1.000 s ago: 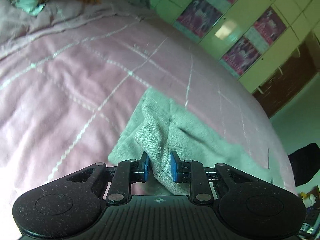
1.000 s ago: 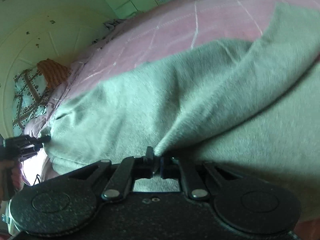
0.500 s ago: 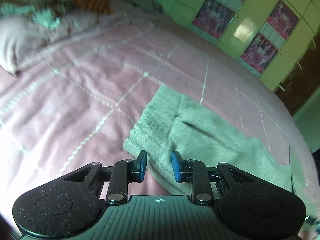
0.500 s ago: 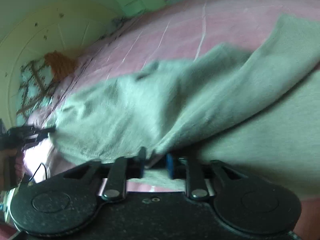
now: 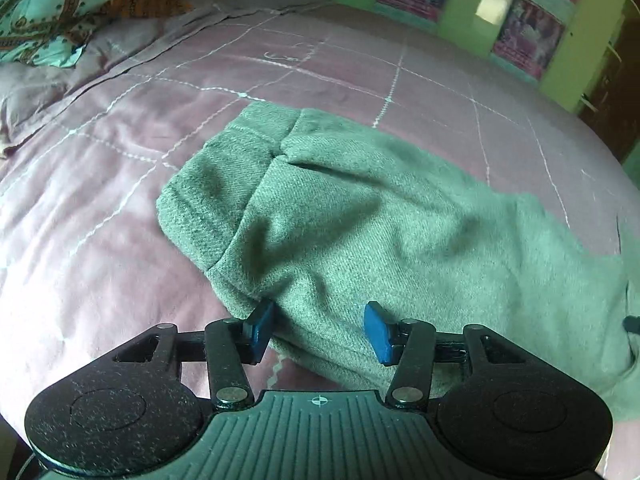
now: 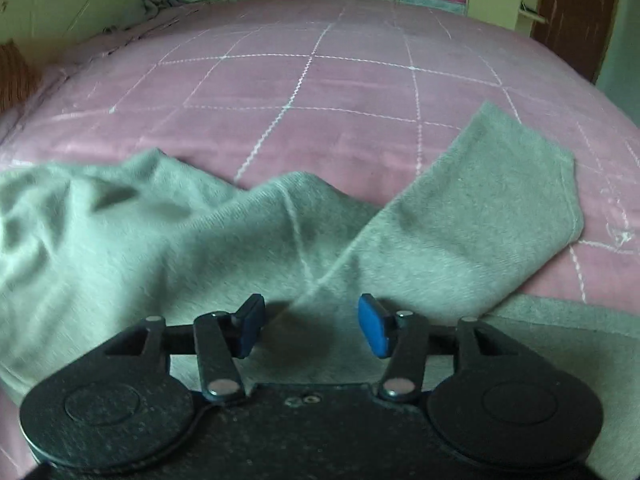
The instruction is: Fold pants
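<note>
- Now both of my grippers have let go: a second ago the left gripper [image 5: 319, 330] was pinched on a bunched corner of the pants [image 5: 360, 216] and the right gripper [image 6: 310, 326] was clamped on a lifted fold; in both views the jaws stand apart and are opening, with cloth lying under the gap but no pad pressing on it.
- The fabric that was held up in front of the right wrist camera a second ago has dropped — it lies on the pink bedspread [image 6: 320, 92].
- I take that to mean one fold has just been laid down and released; the next grasp has not begun.
- The pants are a soft grey-green knit, spread across the near part of the bed.
- From the left wrist, the waist end looks doubled over, with a rounded folded edge nearest my blue pads [image 5: 378, 332].
- From the right wrist, one leg [image 6: 480, 216] angles away to the right, its hemmed cuff flat on the bedspread, crossing over the rest — not yet a tidy stack, I judge.
</note>
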The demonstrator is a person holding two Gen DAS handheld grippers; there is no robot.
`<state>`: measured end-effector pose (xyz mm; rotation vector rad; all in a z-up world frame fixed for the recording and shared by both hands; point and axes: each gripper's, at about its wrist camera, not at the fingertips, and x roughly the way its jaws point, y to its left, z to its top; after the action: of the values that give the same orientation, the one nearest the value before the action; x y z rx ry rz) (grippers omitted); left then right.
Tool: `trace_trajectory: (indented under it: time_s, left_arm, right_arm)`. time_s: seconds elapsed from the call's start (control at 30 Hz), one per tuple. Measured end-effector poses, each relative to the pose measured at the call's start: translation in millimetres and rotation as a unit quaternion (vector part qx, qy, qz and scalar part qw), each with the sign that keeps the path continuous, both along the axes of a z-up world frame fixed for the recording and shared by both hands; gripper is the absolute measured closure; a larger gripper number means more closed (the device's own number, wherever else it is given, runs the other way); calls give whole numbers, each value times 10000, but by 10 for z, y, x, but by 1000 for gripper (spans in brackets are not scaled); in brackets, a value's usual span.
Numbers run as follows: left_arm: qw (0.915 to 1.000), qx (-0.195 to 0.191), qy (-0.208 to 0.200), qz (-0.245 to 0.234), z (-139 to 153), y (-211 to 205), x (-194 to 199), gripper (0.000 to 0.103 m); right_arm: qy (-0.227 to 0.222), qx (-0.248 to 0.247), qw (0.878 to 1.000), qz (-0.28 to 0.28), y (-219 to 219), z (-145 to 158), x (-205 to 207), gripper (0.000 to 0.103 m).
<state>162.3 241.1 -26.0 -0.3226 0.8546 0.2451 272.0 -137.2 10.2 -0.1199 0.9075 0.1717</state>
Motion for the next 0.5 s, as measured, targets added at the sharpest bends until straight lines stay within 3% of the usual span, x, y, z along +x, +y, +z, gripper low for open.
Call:
trace_trajectory:
  time_s: [0.03, 0.1, 0.17, 0.3, 0.37, 0.43, 0.5]
  left_arm:
    - [10000, -39, -18, -12, 2, 15, -4, 53]
    - [9999, -133, -57, -22, 1, 42, -25, 53]
    - [9998, -157, -84, -46, -8, 51, -41, 53]
    - [9998, -82, -116, -104, -34, 35, -41, 53]
    - [9998, -76, -120, -109, -41, 37, -37, 53]
    - [9999, -56, -114, -114, -40, 31, -33, 53]
    - [9999, -46, -100, -108, -36, 20, -29, 53]
  right_arm:
    - [-92, 104, 9999, 72, -44, 10, -63, 102]
    - [-120, 385, 9990, 208, -169, 46, -190, 100]
    - [-273, 351, 9985, 307, -260, 90, -384, 100]
    - [-407, 590, 9974, 111, -562, 115, -987, 100]
    - [-276, 715, 9970, 33, -677, 50, -1180, 95]
    - [-744, 885, 9933, -78, -773, 150, -1318, 62]
    - [-1073, 1077, 9882, -196, -815, 314, -1291, 57]
